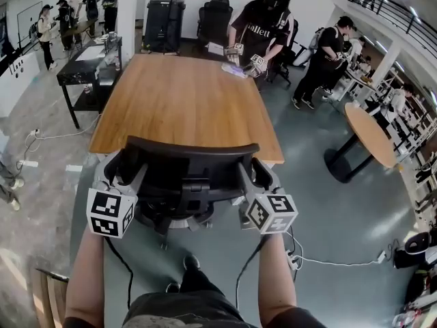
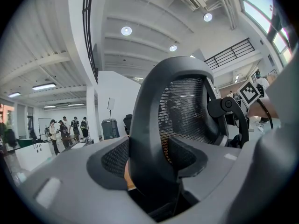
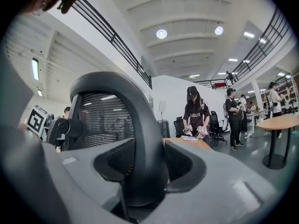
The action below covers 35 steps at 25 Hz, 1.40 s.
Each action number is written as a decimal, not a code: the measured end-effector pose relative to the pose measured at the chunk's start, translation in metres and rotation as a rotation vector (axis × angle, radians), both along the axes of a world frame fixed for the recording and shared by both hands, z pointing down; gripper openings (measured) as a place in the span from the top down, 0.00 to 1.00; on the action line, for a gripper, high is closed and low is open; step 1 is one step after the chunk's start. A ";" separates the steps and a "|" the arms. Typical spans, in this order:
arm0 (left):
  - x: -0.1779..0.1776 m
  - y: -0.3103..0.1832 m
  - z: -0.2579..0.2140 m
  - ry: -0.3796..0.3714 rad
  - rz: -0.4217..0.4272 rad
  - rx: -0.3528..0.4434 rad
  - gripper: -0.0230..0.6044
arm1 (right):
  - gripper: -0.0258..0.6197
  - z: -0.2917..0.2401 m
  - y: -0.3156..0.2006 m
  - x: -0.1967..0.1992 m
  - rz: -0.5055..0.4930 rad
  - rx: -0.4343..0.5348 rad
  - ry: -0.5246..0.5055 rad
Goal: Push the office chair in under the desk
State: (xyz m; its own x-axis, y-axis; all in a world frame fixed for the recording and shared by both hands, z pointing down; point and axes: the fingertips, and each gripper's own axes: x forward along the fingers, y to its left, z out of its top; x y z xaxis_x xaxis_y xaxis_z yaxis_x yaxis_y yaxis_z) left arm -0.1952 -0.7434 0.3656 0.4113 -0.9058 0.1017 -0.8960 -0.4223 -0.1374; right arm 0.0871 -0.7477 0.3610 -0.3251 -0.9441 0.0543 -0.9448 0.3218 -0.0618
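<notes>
1. Grips the left rim of the black mesh-backed office chair (image 1: pixel 186 171) with the left hand-held gripper (image 2: pixel 150 161), pads pressed on the frame.
2. Stands at the near edge of the brown wooden worktop (image 1: pixel 184 101).
3. Clamps the right rim with the right hand-held gripper (image 3: pixel 150 166), pads against the frame.

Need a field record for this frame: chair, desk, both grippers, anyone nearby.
chair: office chair, black mesh back, its backrest at the near edge of the desk
desk: wooden desk, rectangular, top mostly bare
left gripper: left gripper, pads clamped on the left side of the backrest frame
right gripper: right gripper, pads clamped on the right side of the backrest frame
nearby: person standing at the desk's far end
task state: chair gripped on both sides; how far the seat is under the desk cannot be told
</notes>
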 end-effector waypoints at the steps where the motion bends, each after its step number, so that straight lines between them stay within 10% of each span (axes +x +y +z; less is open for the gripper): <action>1: 0.000 -0.003 0.002 0.003 0.000 0.001 0.53 | 0.67 0.002 -0.004 0.000 -0.002 0.001 0.000; 35: -0.028 -0.072 -0.009 -0.057 -0.053 0.126 0.46 | 0.61 -0.002 -0.066 -0.018 0.028 0.052 0.085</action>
